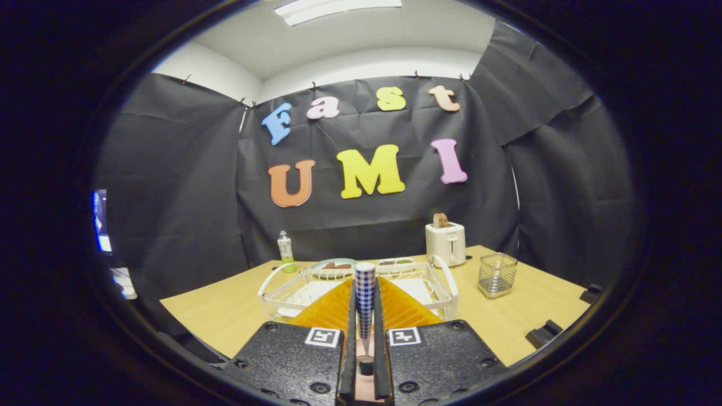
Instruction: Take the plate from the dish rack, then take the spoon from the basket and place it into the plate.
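Gripper (365,307): two orange fingers (333,310) are seen drawn close together, clamped from both sides on a spoon (365,293), of which a blue-and-white checked handle is shown standing upright between them. Square black-and-white marker tags are fixed on the black finger mounts; no words can be read on them.

Dish rack (445,282): white wire, set on the table (225,310) just beyond the fingers, partly hidden by them.

Plate (334,265): pale, with dark shapes on it, seen at the rack's far edge; whether it rests in the rack or behind it cannot be told. A second shallow dish (396,262) is beside it.

Basket (497,274): a small mesh holder, placed right of the rack, apart from it.

Toaster (445,242): white, with a slice of bread (440,220) standing in a slot. Its front marking is too small to read.

Bottle (285,250): clear with green contents, label illegible.
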Action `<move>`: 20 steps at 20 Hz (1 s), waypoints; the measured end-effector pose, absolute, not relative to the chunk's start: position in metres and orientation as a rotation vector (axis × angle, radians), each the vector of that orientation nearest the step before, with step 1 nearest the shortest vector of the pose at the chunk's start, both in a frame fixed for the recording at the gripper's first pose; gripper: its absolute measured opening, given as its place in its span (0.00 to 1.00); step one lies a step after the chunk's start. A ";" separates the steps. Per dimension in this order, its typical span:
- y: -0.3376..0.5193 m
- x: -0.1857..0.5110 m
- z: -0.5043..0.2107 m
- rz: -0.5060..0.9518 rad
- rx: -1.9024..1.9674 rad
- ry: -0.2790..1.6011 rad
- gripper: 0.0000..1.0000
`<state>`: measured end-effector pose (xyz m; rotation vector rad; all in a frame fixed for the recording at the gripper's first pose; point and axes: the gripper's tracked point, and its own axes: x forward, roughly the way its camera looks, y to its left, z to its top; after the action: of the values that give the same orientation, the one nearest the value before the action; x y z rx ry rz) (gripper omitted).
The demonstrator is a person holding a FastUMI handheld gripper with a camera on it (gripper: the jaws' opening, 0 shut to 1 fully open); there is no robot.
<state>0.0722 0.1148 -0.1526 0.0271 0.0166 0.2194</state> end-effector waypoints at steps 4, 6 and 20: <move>0.113 0.072 -0.178 0.195 0.014 0.063 0.18; 0.114 0.072 -0.177 0.194 -0.008 0.050 0.18; 0.051 0.044 -0.116 0.130 -0.022 -0.061 1.00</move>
<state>0.0436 0.0508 -0.1164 -0.0220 -0.0607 0.1295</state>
